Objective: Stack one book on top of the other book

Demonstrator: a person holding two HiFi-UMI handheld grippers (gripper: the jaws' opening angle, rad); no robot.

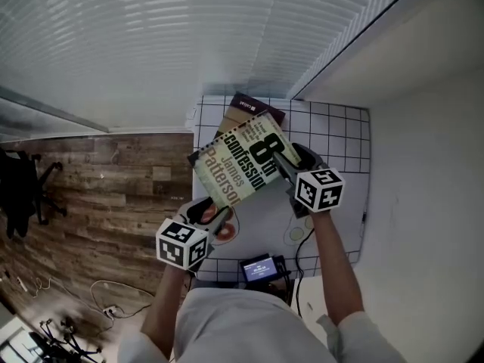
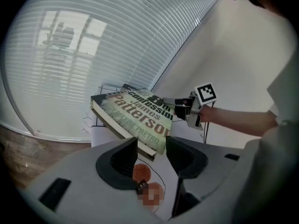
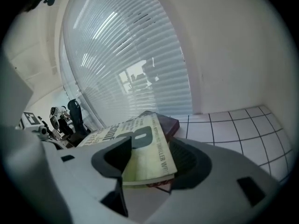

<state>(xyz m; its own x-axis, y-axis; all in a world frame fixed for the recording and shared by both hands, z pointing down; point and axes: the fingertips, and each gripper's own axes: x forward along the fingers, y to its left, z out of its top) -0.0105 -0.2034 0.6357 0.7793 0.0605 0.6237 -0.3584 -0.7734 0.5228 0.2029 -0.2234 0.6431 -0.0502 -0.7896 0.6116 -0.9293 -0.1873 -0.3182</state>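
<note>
A pale green paperback (image 1: pixel 238 165) with large black lettering hangs tilted above the white gridded table (image 1: pixel 340 138). My left gripper (image 1: pixel 215 218) is shut on its near corner; in the left gripper view that corner (image 2: pixel 140 118) sits pinched between the jaws of the left gripper (image 2: pixel 152 155). My right gripper (image 1: pixel 281 161) reaches over the book's right edge. In the right gripper view the paperback (image 3: pixel 140 143) lies deep between the jaws of the right gripper (image 3: pixel 149 160), with a gap at one pad. A dark maroon book (image 1: pixel 257 108) lies flat on the table under the far end, its corner (image 3: pixel 168 124) showing.
An orange round thing (image 1: pixel 227 229) lies on the table below the left gripper. A small device with a lit screen (image 1: pixel 261 267) and a cable (image 1: pixel 302 240) sit at the near edge. Window blinds close off the far side, a white wall the right, and wooden floor lies to the left.
</note>
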